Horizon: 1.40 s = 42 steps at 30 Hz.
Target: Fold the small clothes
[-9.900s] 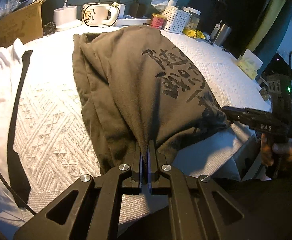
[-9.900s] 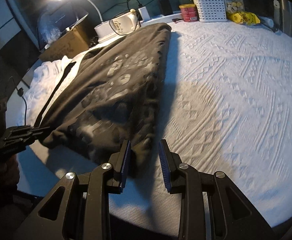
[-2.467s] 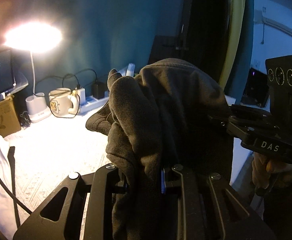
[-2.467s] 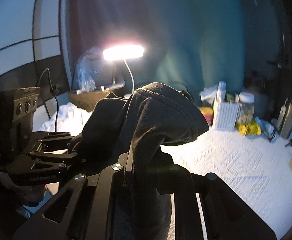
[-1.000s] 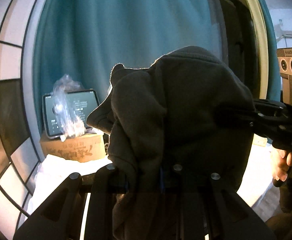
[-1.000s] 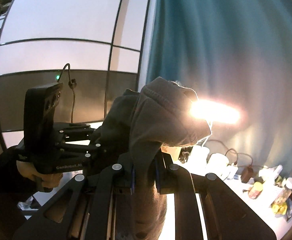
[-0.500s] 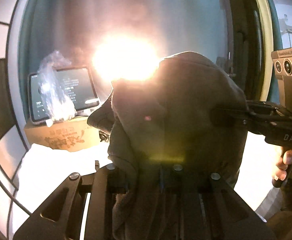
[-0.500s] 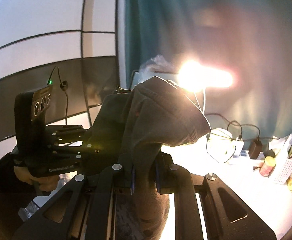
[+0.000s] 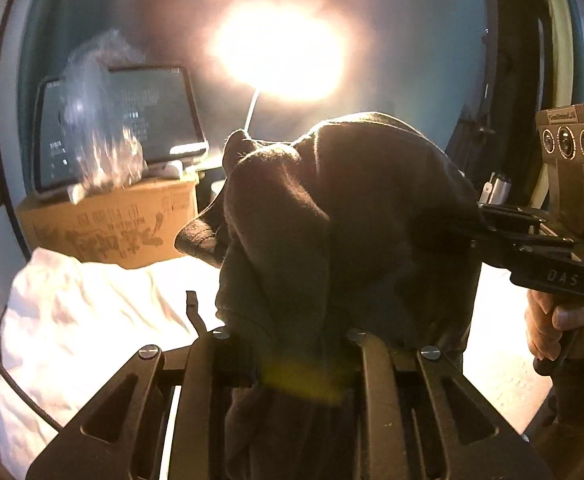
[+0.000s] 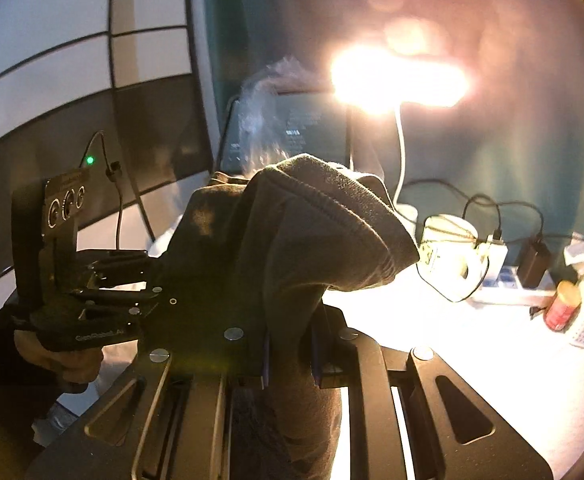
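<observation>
You had a lit lamp, a cardboard box, a monitor and a mug before you.

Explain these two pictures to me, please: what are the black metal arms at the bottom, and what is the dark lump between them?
No robot here: a person holds a hand-held two-finger gripper in each hand, each carrying a fisheye camera that looks along its fingers. One picture comes from the left gripper, the other from the right gripper; the black arms at the bottom are each camera's own gripper.

The dark lump is a dark sweatshirt, lifted in the air. Both grippers are shut on its cloth. Each camera also sees the other gripper from the side, gripping the same garment, with the person's hand on its handle.

Behind: a bright desk lamp, a cardboard box with a screen on it, white cloth, a mug and a red can on the white surface.
</observation>
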{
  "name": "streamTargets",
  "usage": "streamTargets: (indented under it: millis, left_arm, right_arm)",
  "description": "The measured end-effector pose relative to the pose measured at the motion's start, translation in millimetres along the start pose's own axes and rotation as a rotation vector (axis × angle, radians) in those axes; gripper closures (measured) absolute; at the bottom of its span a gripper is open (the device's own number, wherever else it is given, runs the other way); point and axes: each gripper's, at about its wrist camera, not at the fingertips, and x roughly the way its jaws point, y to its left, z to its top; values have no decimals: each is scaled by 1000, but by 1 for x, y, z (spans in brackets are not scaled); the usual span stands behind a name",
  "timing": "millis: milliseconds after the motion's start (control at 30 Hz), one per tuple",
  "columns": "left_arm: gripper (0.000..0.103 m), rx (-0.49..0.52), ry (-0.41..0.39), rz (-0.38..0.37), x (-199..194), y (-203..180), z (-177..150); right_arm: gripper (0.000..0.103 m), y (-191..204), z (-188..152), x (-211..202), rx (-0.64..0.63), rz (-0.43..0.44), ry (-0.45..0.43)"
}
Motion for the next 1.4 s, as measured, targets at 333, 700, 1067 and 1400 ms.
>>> streamTargets:
  millis: [333,700,1067,1400]
  left_arm:
    - [83,-37,100,12,49,23,-5]
    - [83,-94,265,35,109,47,-17]
    - [80,-209,370,5,130,71,-23]
    - [80,-183,377,14,135,73,-13]
  right_arm:
    - [87,-36,-12,54,76,5,78]
    - [87,-79,-41,115,192,26,185]
    - [63,-114,-66,144,304,31,292]
    - [50,-147,-47,160,409,67,252]
